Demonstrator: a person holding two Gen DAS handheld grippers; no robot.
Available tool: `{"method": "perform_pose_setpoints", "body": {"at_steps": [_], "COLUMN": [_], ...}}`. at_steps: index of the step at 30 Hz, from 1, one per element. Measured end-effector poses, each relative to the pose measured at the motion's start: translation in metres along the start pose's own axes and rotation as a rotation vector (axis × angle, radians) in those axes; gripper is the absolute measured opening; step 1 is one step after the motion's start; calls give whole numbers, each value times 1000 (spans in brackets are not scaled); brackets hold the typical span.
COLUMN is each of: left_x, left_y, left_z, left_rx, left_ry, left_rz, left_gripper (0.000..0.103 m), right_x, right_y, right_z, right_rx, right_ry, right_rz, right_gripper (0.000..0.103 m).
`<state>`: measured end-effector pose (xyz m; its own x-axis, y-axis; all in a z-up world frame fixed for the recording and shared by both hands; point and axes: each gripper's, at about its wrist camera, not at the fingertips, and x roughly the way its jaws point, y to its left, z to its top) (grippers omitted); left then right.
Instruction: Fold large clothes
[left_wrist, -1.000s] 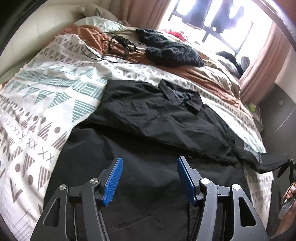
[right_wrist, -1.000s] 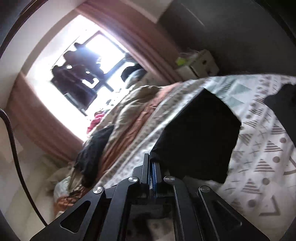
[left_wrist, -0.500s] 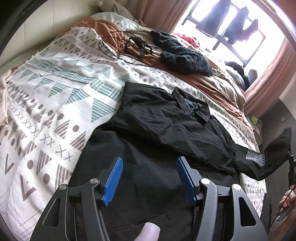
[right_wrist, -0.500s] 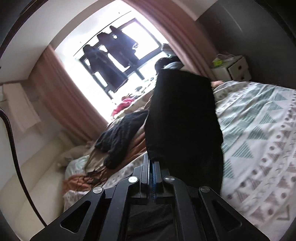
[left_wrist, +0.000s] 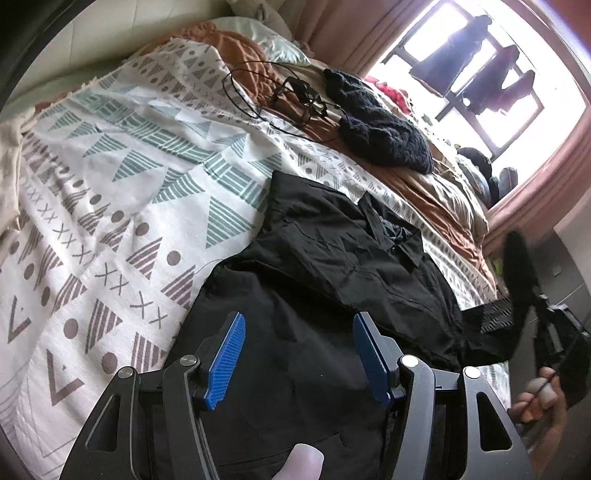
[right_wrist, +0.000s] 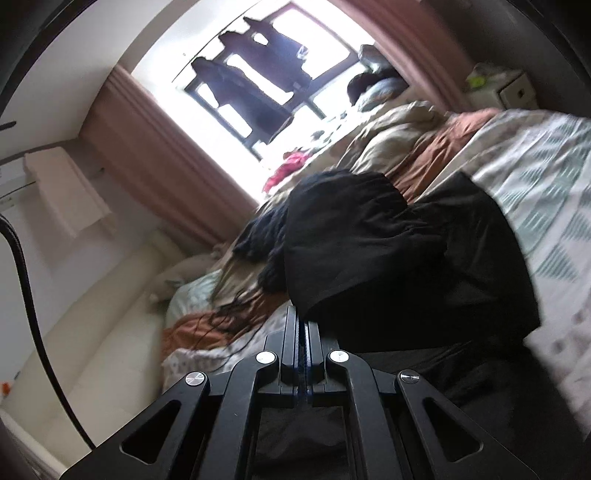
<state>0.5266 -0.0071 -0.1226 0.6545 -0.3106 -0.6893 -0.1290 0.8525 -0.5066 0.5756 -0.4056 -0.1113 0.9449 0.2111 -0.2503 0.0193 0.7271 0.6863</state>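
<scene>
The bed (left_wrist: 110, 166) fills the left view, its white cover printed with teal and grey triangles, dots and crosses, a rust-brown blanket (left_wrist: 436, 199) rumpled beyond. Spread flat across the cover lies the shirt (left_wrist: 332, 266), black, thin and creased, collar pointing toward the window (left_wrist: 480, 74). Its sleeve (right_wrist: 354, 236) is lifted off the bed on the right, bunched in soft folds. A chunky dark knit (left_wrist: 380, 125) sits up near the blanket, beside a loop of thin cable (left_wrist: 258, 92). The left gripper (left_wrist: 295, 354) hangs released over the shirt's lower half, ribbed blue pads (left_wrist: 227, 360) well apart, nothing between them. The right gripper (right_wrist: 303, 325) is clenched tight, black fingers pinching the sleeve's edge.
</scene>
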Motion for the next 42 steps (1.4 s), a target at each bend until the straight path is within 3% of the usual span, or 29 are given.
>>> {"method": "perform_pose_setpoints", "body": {"at_steps": [5, 9, 11, 12, 14, 17, 22, 30, 38, 39, 40, 41, 42], "left_x": [0, 0, -2, -2, -5, -9, -11, -3, 1, -1, -1, -2, -3], "left_y": [5, 13, 16, 16, 18, 23, 33, 55, 73, 75, 76, 77, 79], "left_z": [3, 6, 7, 7, 9, 11, 12, 15, 17, 17, 18, 18, 19], "left_rx": [-7, -41, -49, -48, -53, -75, -113, -165, -190, -193, -194, -196, -199], "left_ry": [0, -2, -4, -6, -14, -24, -33, -27, -14, -17, -18, -19, -21], "left_rz": [-2, -3, -6, -6, -4, -7, 11, 70, 96, 98, 98, 98, 97], "left_gripper": [62, 62, 62, 62, 62, 62, 62, 62, 62, 62, 62, 62, 62], "right_x": [54, 107, 135, 147, 155, 149, 127, 144, 165, 167, 169, 170, 169], "right_y": [33, 47, 45, 41, 32, 28, 20, -14, -42, -42, -42, -40, -37], "right_z": [-43, -92, -117, -128, -139, -137, -115, -111, -117, -116, -116, -115, -115], "right_rx": [-60, -119, -149, -135, -94, -107, -76, 66, 166, 167, 163, 156, 140], "right_ry": [104, 297, 441, 518, 584, 589, 511, 498, 457, 446, 437, 427, 413], "right_rz": [52, 11, -83, -108, -119, -131, -117, -140, -97, -96, -93, -85, -68], "right_gripper": [3, 8, 40, 64, 69, 69, 71, 71, 67, 50, 16, 4, 4]}}
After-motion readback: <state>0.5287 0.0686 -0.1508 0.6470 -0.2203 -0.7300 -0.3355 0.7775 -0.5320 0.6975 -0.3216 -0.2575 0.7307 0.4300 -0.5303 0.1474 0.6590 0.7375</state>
